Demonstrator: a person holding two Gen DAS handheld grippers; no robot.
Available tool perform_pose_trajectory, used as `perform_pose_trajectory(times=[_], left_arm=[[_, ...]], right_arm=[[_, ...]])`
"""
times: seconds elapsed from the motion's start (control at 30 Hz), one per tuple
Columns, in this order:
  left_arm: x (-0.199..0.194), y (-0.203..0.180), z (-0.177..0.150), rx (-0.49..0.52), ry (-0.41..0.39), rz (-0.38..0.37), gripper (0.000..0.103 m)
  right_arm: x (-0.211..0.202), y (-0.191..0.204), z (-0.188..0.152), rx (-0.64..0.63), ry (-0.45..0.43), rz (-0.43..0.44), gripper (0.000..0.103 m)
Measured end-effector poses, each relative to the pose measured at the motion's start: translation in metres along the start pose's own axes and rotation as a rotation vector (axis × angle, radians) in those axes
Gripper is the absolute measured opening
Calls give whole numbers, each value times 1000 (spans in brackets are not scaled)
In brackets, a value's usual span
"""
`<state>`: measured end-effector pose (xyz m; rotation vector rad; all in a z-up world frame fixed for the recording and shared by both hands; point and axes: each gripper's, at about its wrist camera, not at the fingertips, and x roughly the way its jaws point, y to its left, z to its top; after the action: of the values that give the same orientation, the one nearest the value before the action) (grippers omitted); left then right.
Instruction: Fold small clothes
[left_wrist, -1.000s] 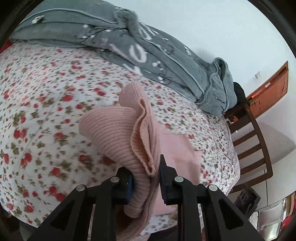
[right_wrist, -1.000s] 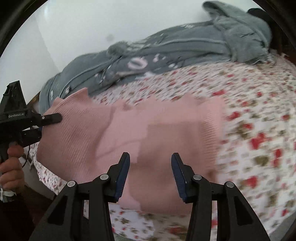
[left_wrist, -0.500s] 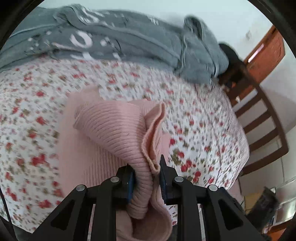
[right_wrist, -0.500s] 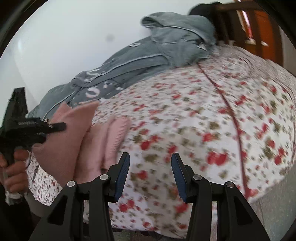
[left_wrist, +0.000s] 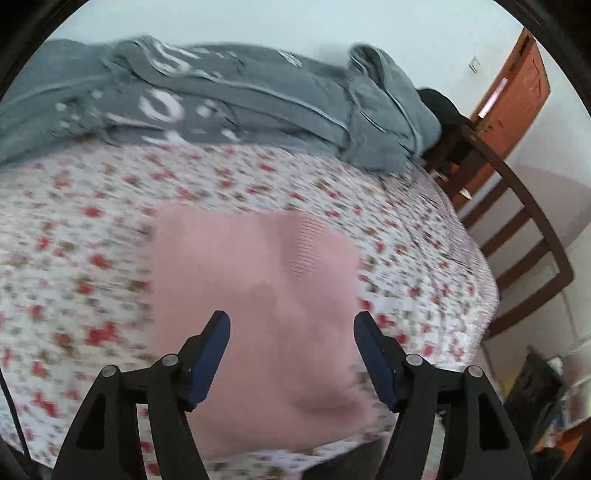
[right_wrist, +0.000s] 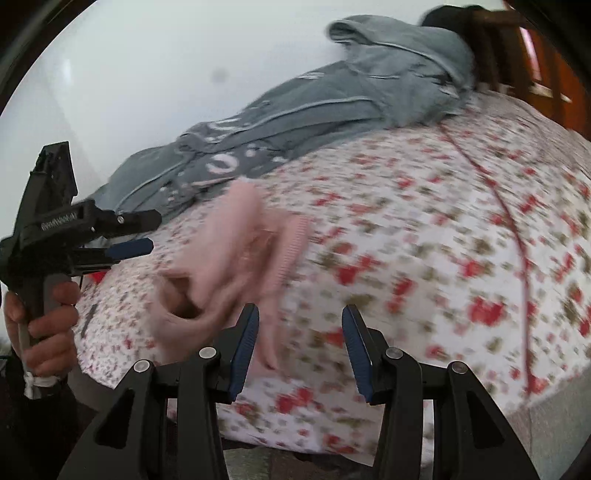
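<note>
Sweater (left_wrist: 255, 295) pink, lying on floral bed (left_wrist: 74, 258), near its front edge | left gripper (left_wrist: 291, 332) spread wide above it, holding nothing | right gripper (right_wrist: 300, 330) agape, empty, beside sweater

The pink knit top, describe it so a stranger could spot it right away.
On the floral bedsheet, near the front edge, the pink knit top lies roughly folded. It is plain, ribbed pink, unlike the grey patterned blanket bunched along the wall.
</note>
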<state>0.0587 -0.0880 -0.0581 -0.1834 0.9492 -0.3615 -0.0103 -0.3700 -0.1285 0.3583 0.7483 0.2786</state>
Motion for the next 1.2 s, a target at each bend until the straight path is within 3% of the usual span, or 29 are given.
perform_pose_trajectory(times=[0.2,0.3,0.33,0.37,0.4,0.43,0.57,0.63,0.83,0.97,1.03,1.1,1.2], left_arm=[[-20,60,-13,-79,-18,62,68],[-24,86,-18,-131,-21,67,68],[-27,94,-21,-148,-25,65,68],[-30,103,-24,-164,-27,63,68],[-33,109,-27,-174,-27,61,68],[-34,111,-30,-177,-29,59,68],[-43,124,-40,-178,-42,69,68],[-40,126,-41,-182,-43,46,68],[-17,106,-48,-134,10,-15,68],[-5,91,-51,-88,33,-10,68],[1,86,-53,-81,37,-17,68],[7,83,-54,-76,49,-29,68],[22,76,-60,-57,91,-46,68]], right_arm=[[19,56,16,-45,2,149,48],[38,84,18,-102,19,160,47],[48,89,18,-124,39,130,41],[64,93,16,-132,83,49,12],[73,93,14,-132,107,29,6],[77,93,12,-135,121,50,6],[35,82,9,-147,-23,115,6],[25,67,4,-95,-38,110,5],[75,26,-44,32,130,35,5],[78,27,-44,20,133,17,6],[68,32,-39,-23,130,11,15],[57,32,-32,-49,110,-12,36],[47,33,-24,-62,69,14,38]])
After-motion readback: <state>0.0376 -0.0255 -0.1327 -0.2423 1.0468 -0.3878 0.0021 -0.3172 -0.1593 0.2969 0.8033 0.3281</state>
